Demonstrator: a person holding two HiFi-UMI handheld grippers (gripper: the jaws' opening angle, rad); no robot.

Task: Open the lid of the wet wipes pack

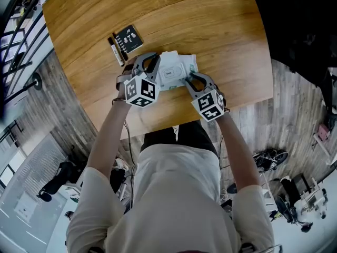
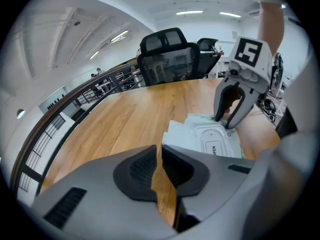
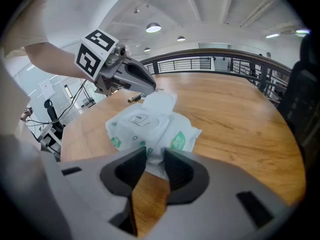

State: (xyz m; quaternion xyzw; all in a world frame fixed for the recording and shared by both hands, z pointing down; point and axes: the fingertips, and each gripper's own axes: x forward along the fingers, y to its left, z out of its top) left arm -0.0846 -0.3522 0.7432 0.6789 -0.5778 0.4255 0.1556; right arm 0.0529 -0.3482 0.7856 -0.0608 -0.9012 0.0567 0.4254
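Right-hand grey plastic tongs are clenched on the near sealed edge of the soft white film wet wipes pack with green marks, pinning it at the centre of the frame. Left-hand grey tongs, low in the centre of their own view, stand nearly closed. A thin slit between the jaws shows only wood, so they grasp nothing, just beside the pack's other end. Its white rigid plastic flip lid lies shut. To my eye the pack looks light and squashy, likely to slide on the round pale wooden table. Only the lid is stiff, so its lip by the printed label seems the place to catch.
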